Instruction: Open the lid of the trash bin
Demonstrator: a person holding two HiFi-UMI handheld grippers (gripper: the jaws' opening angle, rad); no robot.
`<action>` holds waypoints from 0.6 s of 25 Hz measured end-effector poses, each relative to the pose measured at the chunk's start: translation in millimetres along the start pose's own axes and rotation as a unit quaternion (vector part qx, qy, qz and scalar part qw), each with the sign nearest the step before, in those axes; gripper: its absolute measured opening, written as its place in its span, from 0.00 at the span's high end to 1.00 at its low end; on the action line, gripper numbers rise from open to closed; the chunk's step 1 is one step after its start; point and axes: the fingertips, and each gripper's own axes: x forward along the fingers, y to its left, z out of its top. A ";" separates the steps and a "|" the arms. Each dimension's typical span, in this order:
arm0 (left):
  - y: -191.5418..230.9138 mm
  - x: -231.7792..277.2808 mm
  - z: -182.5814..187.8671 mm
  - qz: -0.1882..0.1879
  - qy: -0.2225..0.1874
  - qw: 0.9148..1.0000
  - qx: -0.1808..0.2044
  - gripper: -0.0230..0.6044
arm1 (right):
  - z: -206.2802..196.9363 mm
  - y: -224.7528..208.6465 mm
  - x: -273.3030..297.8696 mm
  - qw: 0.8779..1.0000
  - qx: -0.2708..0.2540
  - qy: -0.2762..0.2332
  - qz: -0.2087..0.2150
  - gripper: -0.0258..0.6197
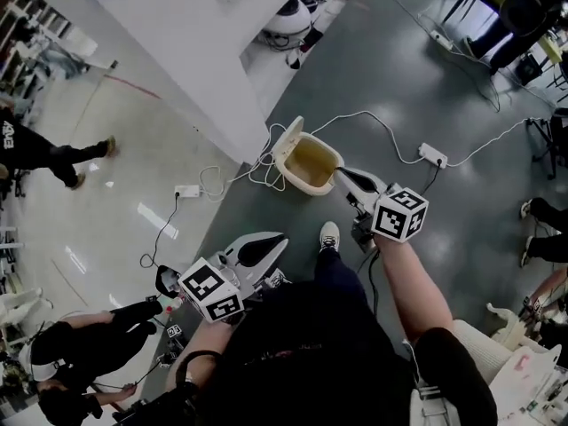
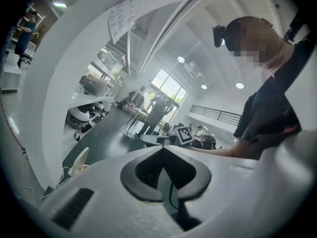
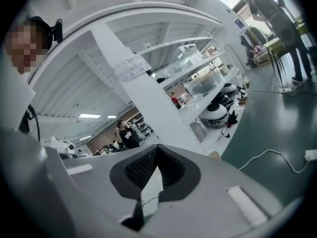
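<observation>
The cream trash bin [image 1: 311, 164] stands on the grey floor with its lid [image 1: 287, 139] swung up at its far left side, so the inside shows. My right gripper [image 1: 340, 172] is shut and empty, its tips close to the bin's right rim. In the right gripper view the right gripper [image 3: 157, 147] points level toward white shelving. My left gripper [image 1: 282, 238] is also shut with nothing in it, nearer to me and left of the bin. In the left gripper view the left gripper [image 2: 161, 148] shows closed tips, with the raised lid [image 2: 79, 161] low at the left.
White cables and power strips [image 1: 433, 155] [image 1: 187, 191] run across the floor around the bin. A white partition wall [image 1: 195, 51] rises just behind it. The person's shoe [image 1: 329, 235] is close in front. Other people stand at the left [image 1: 53, 153], chairs at top right.
</observation>
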 end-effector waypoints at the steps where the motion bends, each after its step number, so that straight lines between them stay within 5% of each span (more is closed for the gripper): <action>1: -4.0 -4.3 4.7 -0.003 -0.008 1.000 0.003 0.96 | 7.2 23.8 -5.5 1.000 -0.010 -0.007 0.013 0.95; 9: -46.7 -49.1 17.0 -0.024 -0.054 0.998 0.024 0.96 | 3.6 190.6 -58.6 0.992 -0.085 -0.022 0.095 0.95; 15: -67.1 -63.7 25.1 -0.045 -0.067 0.997 0.019 0.96 | -20.2 252.1 -80.9 0.987 -0.115 -0.026 0.109 0.95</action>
